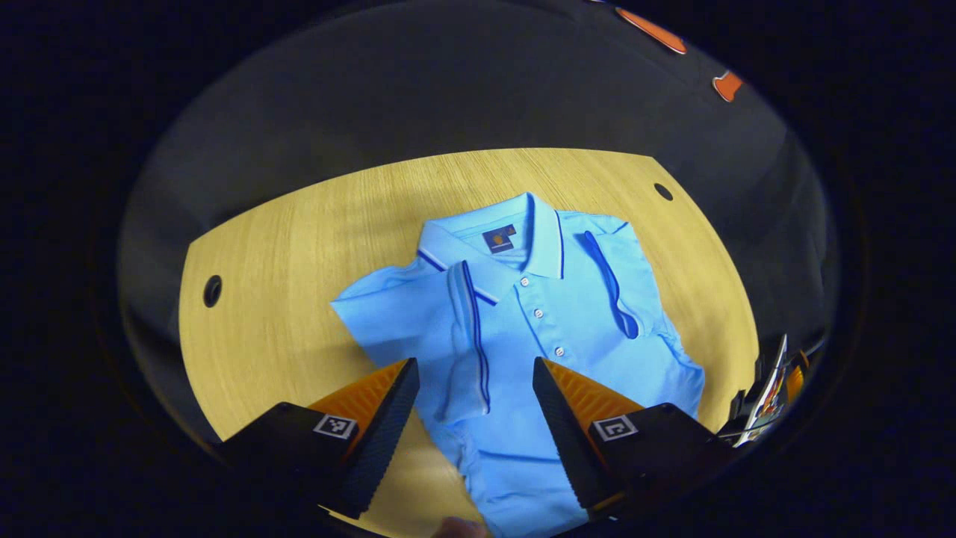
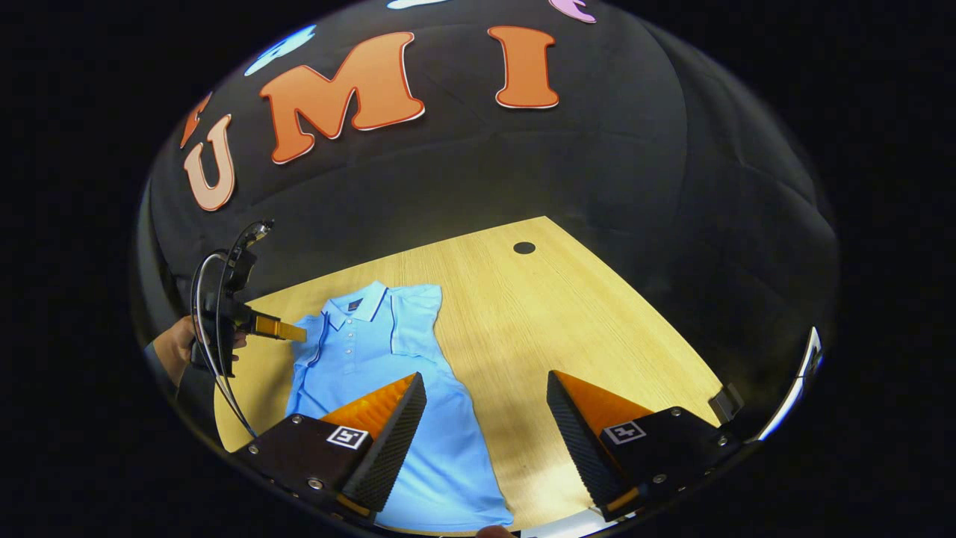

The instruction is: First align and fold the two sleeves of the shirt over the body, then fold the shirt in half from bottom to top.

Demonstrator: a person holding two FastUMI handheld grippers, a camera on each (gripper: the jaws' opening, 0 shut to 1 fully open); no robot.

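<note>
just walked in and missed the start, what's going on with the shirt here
A person is folding a light blue polo shirt on a wooden table, holding a hand-held gripper in each hand. Both sleeves already lie folded in over the body; the bottom-to-top fold has not been done. The left hand-held gripper hovers open above the shirt's lower half. The right hand-held gripper is open too, over the shirt's edge and bare table. Neither grips any fabric.

Your right gripper [image 2: 485, 415] hangs with its jaws wide apart over the table [image 2: 567, 329], nothing between them. The shirt [image 2: 388, 373] lies flat to its left, both sleeves folded in. Your left gripper [image 2: 287, 329], held in a hand [image 2: 175, 345], hovers beside the shirt's shoulder.
</note>
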